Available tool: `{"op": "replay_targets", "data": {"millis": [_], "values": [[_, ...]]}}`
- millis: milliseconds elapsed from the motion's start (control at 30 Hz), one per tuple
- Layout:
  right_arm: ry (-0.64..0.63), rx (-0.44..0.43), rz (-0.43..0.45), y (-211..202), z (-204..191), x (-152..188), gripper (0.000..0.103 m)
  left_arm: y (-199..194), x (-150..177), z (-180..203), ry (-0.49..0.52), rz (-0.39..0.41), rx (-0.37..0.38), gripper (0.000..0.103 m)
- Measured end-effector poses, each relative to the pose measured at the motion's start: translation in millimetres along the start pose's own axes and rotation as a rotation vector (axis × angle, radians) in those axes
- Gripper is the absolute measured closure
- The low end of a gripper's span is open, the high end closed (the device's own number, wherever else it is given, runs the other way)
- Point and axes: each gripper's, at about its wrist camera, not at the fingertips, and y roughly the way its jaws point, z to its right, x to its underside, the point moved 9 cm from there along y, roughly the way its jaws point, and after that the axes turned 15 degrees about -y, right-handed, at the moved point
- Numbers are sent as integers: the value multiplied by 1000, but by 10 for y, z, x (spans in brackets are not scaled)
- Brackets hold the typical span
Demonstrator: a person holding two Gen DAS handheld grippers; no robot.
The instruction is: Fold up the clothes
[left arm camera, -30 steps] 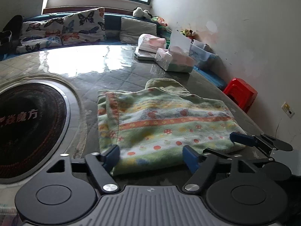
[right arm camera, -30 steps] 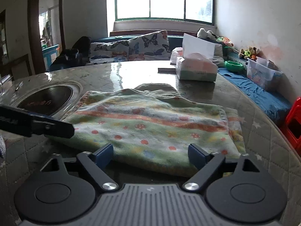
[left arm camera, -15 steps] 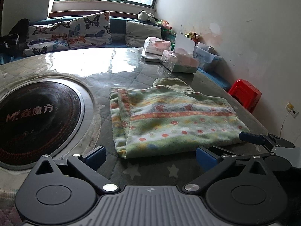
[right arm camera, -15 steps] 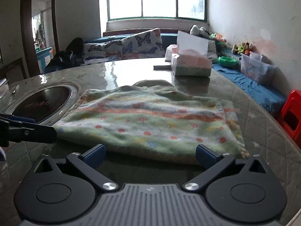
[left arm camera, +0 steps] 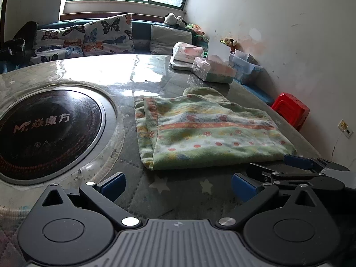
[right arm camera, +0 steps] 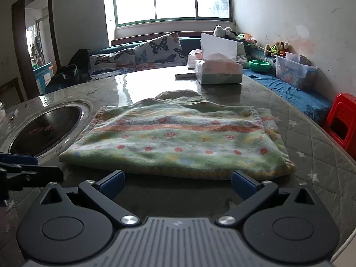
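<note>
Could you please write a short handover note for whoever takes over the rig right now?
Left gripper: open, holding nothing, short of the garment's near edge.
Right gripper: open, holding nothing, just short of the same edge.
The green patterned garment lies folded flat on the quilted table cover, beside the round cooktop; the tissue box sits beyond it.
Done: garment is folded into a flat stack, a collar-like part showing at the far edge.
Left: possibly one more fold; otherwise set it aside.
</note>
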Motion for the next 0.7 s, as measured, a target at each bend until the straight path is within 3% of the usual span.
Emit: {"op": "replay_targets", "data": {"millis": [700], "values": [[4,25,-1,-177,-101,132,0,-101,223,53,2,-25,-29,0]]}}
